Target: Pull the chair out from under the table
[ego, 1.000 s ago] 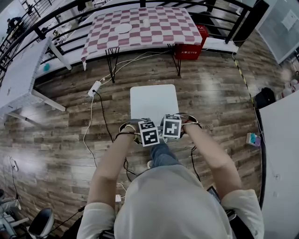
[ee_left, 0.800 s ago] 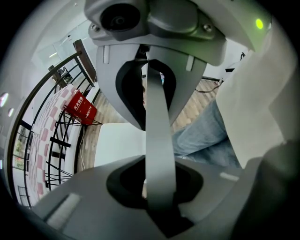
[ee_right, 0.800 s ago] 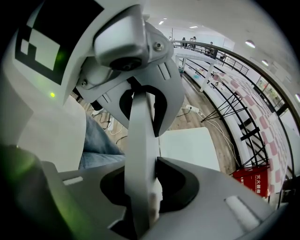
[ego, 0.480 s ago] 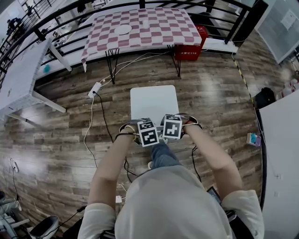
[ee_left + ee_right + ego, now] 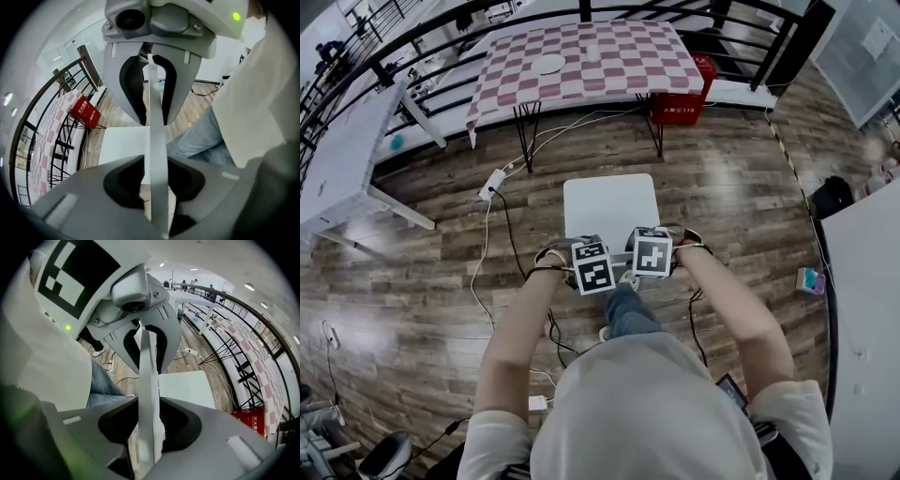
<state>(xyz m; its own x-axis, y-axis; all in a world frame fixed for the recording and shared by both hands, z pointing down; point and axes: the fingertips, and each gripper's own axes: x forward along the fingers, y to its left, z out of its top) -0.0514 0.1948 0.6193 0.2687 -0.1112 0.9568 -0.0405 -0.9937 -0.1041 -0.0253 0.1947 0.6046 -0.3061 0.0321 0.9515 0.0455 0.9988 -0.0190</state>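
Note:
The white chair point(image 5: 611, 208) stands on the wooden floor, apart from the checkered table point(image 5: 581, 56). Both grippers sit side by side on the top edge of its backrest, pointing steeply down. That thin backrest edge point(image 5: 157, 140) runs between the jaws of my left gripper point(image 5: 157, 183) point(image 5: 586, 258), with dark gaps on both sides. My right gripper point(image 5: 149, 423) point(image 5: 649, 251) straddles the same edge point(image 5: 149, 376), its jaws wide. Both sets of jaws have just been opening and no pad presses on the backrest. The seat point(image 5: 124, 145) point(image 5: 187, 389) shows beyond each gripper.
A red crate point(image 5: 682, 98) sits under the checkered table's right end. A power strip point(image 5: 492, 183) with cables lies on the floor left of the chair. White tables stand at the left point(image 5: 342, 159) and right point(image 5: 862, 281). A black railing point(image 5: 441, 23) runs behind.
Both hands stay at the backrest and the chair keeps its place. The whole scene sits slightly lower in the head view.

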